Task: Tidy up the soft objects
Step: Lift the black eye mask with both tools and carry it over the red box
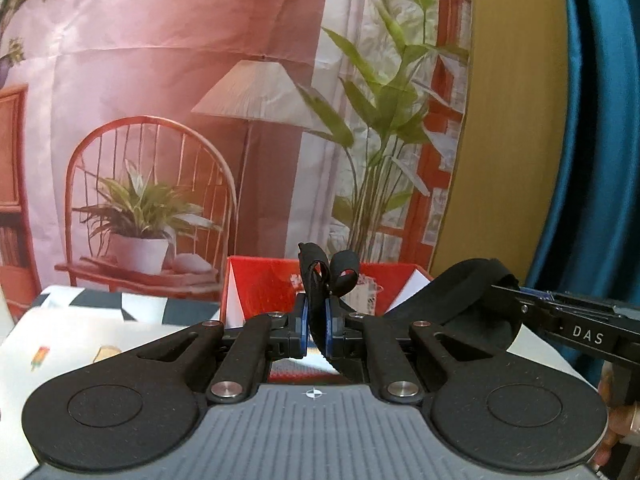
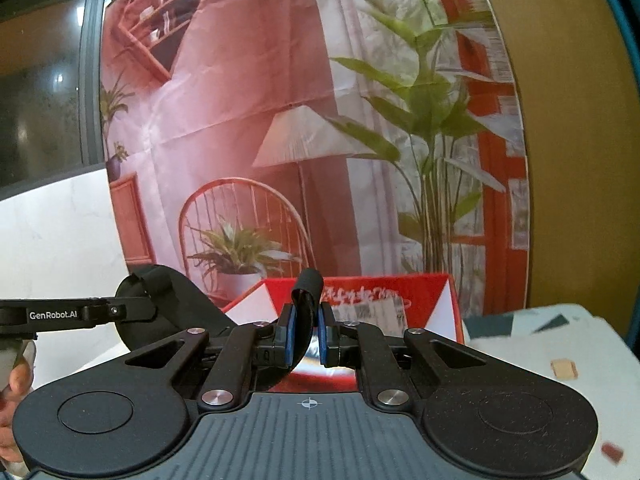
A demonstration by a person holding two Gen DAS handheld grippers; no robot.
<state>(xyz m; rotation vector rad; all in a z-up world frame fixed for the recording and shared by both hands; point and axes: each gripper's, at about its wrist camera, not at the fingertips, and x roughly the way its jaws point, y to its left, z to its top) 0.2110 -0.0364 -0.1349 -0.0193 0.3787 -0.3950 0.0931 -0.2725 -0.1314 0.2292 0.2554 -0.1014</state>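
A black soft fabric band (image 1: 472,304) hangs stretched between my two grippers, lifted above the table. My left gripper (image 1: 316,328) is shut on one end of it, and folded loops of the fabric stick up above its blue pads (image 1: 303,330). In the right wrist view my right gripper (image 2: 306,334) is shut on the other end, a rolled black tip (image 2: 308,282) poking above its fingers. The same band (image 2: 172,300) curves away to the left, where the other gripper's black arm shows. Behind both grippers stands an open red box (image 1: 276,280), (image 2: 420,300).
A printed backdrop (image 1: 200,120) of a pink room with chair, lamp and plants hangs behind the box. A patterned white tablecloth (image 1: 80,340) covers the table (image 2: 560,344). A teal curtain (image 1: 592,120) hangs at the right. A person's hand (image 2: 16,384) holds the other gripper.
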